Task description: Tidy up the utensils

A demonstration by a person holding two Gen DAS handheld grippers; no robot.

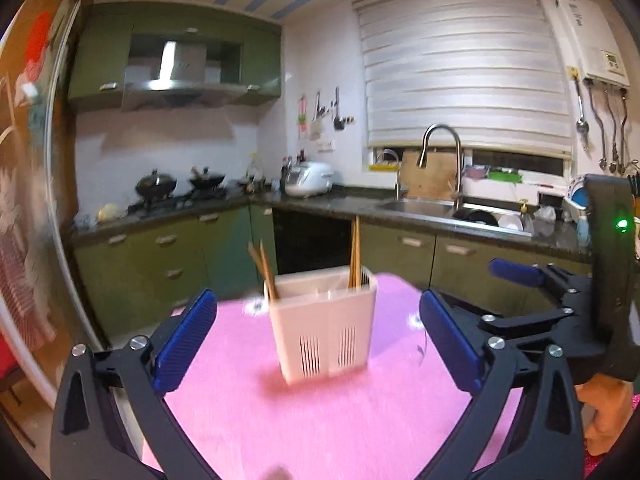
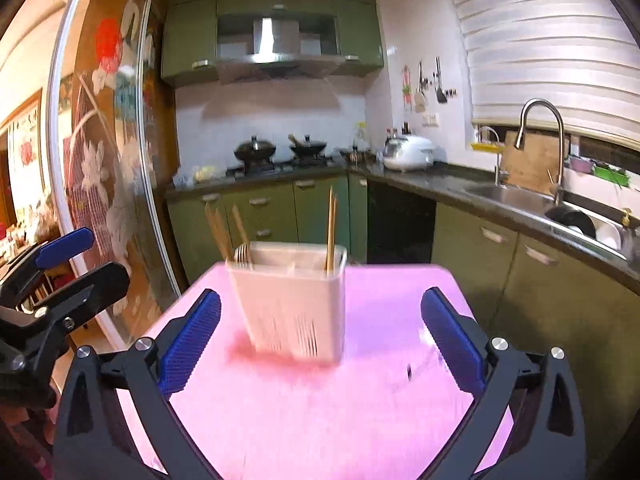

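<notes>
A white plastic utensil holder (image 1: 324, 324) stands upright on the pink table (image 1: 304, 420). It holds wooden chopsticks (image 1: 354, 254) in its right part, more chopsticks (image 1: 262, 270) leaning left, and metal fork tines. In the right wrist view the holder (image 2: 294, 300) shows chopsticks (image 2: 331, 232) and forks (image 2: 241, 254). My left gripper (image 1: 318, 344) is open and empty, in front of the holder. My right gripper (image 2: 320, 340) is open and empty, also in front of it. The right gripper (image 1: 532, 300) shows at the right of the left wrist view.
Green kitchen cabinets and a dark counter (image 1: 400, 210) stand beyond the table. A sink with a tall faucet (image 1: 440, 160) is at the right, a stove with woks (image 1: 176, 188) at the left. A glass sliding door (image 2: 100, 160) is left of the table.
</notes>
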